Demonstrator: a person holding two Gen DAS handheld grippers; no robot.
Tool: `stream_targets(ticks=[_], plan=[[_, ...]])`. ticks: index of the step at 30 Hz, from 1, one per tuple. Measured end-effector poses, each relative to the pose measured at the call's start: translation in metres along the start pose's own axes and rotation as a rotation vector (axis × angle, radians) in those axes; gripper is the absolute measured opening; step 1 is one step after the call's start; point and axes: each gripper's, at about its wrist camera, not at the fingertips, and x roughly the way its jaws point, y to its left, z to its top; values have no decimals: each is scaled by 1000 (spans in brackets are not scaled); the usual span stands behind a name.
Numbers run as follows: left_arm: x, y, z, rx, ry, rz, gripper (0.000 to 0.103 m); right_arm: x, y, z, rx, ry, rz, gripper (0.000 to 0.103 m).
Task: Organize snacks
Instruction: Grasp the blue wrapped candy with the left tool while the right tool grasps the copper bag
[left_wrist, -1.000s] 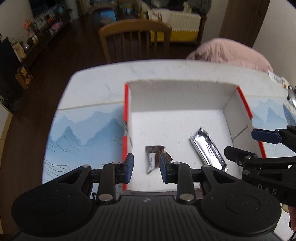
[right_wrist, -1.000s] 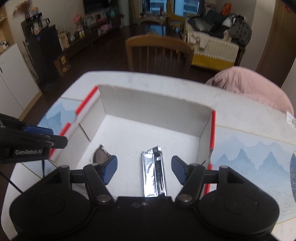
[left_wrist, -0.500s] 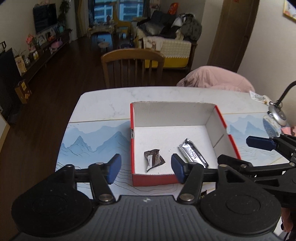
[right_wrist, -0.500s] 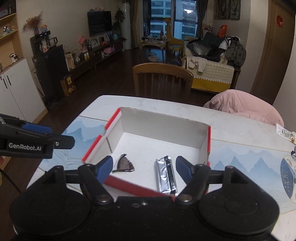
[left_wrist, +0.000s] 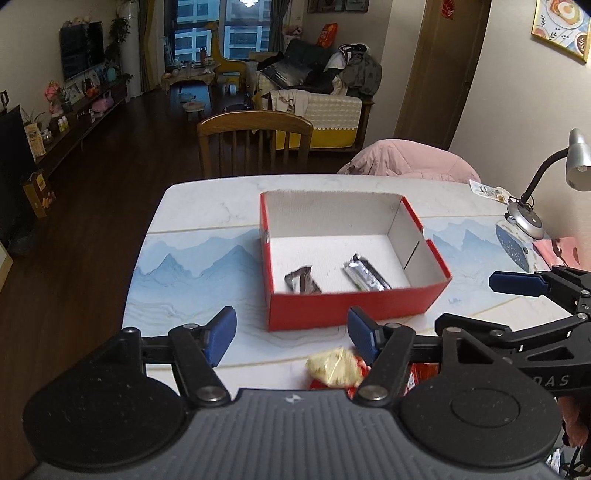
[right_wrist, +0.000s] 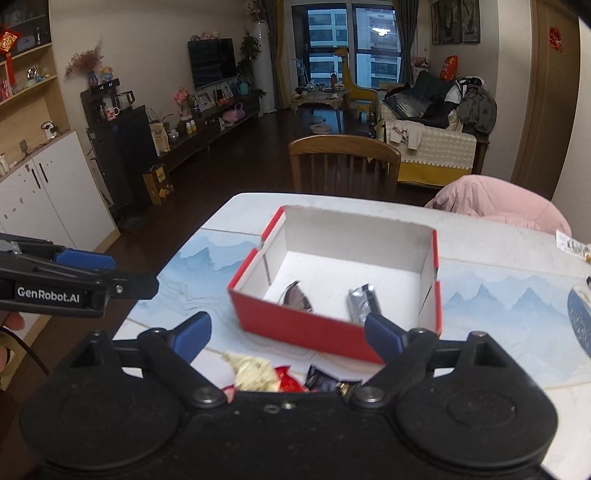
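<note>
Snacks (left_wrist: 334, 367) just short of box's (left_wrist: 351, 306) near wall, seemingly apart.

A home living room: sofa (left_wrist: 325, 92), television (right_wrist: 211, 62), dining chair (left_wrist: 255, 144).

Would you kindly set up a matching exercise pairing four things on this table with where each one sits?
Things:
1. silver snack bar
2. dark brown wrapper
3. yellow crinkly snack
4. desk lamp

Places:
A. on the table in front of the red box, outside it
B. inside the box, on its right half
C. at the table's right edge
D. inside the box, on its left half

Pairs: 1-B, 2-D, 3-A, 4-C
</note>
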Motion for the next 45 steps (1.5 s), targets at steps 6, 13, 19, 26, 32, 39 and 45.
stream_targets(ticks=[6,13,19,26,32,39,45], plan=[[-20,15,-31,-21,-9,24,72,-10,12,-26,-6,-6,27,97],[-26,25,-72,-46,29,32,78,-14,16,-66,10,-7,27,100],[-10,32,-105,-117,123,13,78,-4,9,-107,3,62,-10,100],[24,41,-146,-265,302,-10,78,13,-4,-139,-51,138,-24,100],[46,43,-170,-332,407,23,78,31,-21,-151,-85,167,-47,100],[74,39,-194,-413,544,39,78,62,-77,-150,124,194,-133,98],[91,34,-210,-462,605,35,77,82,-98,-149,208,241,-107,94]])
